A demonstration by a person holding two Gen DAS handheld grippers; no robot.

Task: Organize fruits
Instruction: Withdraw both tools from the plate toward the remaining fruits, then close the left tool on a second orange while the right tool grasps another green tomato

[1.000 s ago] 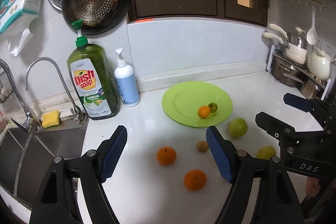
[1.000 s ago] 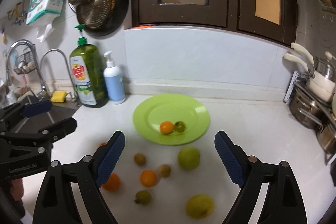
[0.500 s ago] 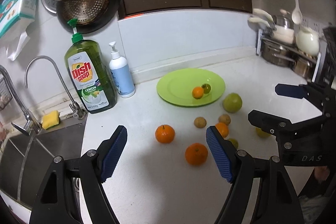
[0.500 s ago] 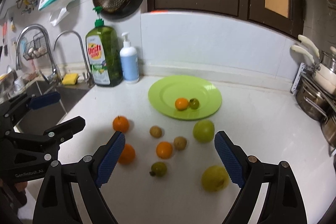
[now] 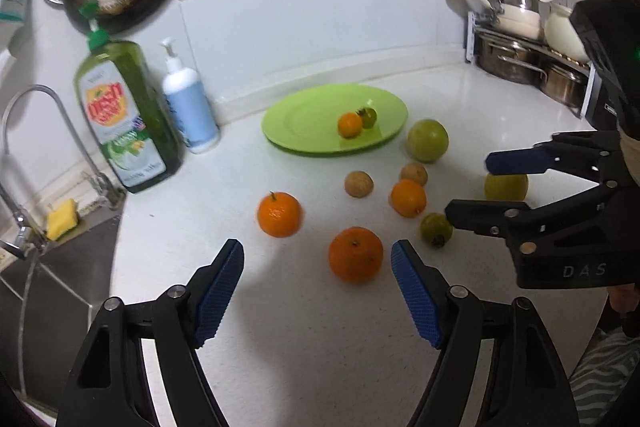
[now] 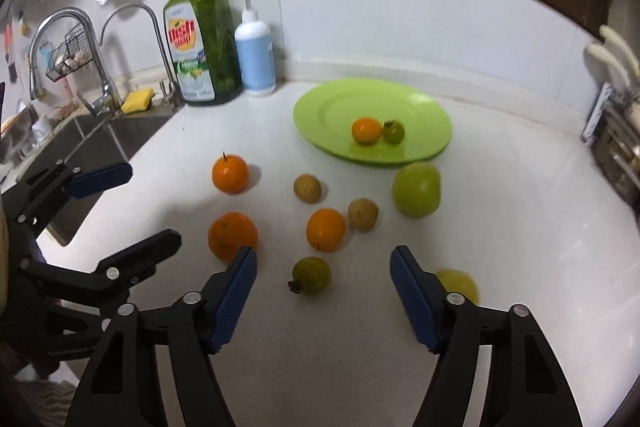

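Ribbed blue jaws closing on both grippers, nothing gripped, round oranges [image 5: 355,254], glossy green plate [image 5: 304,123]

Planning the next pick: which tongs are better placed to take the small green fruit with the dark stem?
Right. The right tongs frame the small green fruit just ahead, closing, nothing gripped. The left tongs face a large orange instead; the green fruit lies off to their side.

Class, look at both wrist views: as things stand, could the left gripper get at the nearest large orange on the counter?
Probably yes. The left gripper, its jaws closing but empty, points at the large orange, with only bare counter between them.
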